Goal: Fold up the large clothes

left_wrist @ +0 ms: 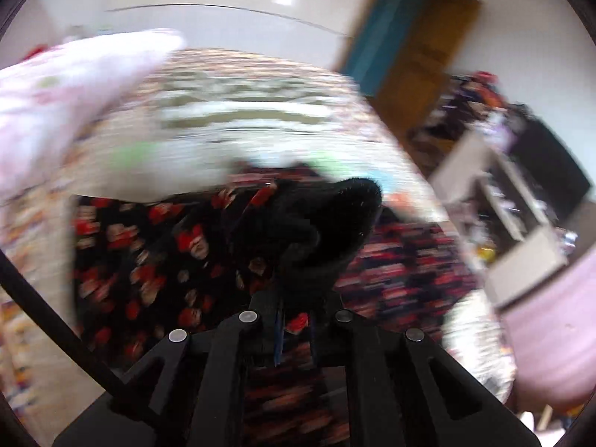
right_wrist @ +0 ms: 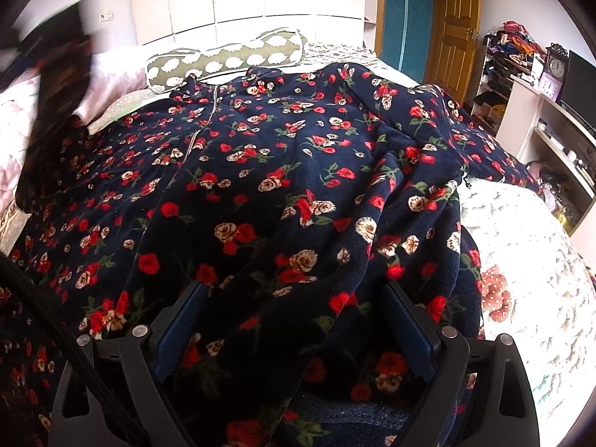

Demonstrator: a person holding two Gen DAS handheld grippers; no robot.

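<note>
Left claw [left_wrist: 296, 320] is clamped on a bunched fold of the dark floral robe [left_wrist: 156, 253], with the fabric rising in a black lump just past its tips; this view is heavily motion-blurred. Right claw [right_wrist: 294, 320] stands wide apart, its blue-padded fingers [right_wrist: 178, 320] pressed down on either side of a ridge of the same robe [right_wrist: 298, 171] without closing on it. That robe, navy with red and cream roses, is spread across most of the bed [right_wrist: 529, 253], its zip front running toward the spotted green bolster pillow [right_wrist: 227, 59] at the head of the bed. A blurred, lifted part of the robe hangs at the bed's left edge, beside the pink bedding [right_wrist: 11, 126]. Beyond the bed's right side stand a wooden door [right_wrist: 456, 22] and cluttered shelves [right_wrist: 521, 85].
</note>
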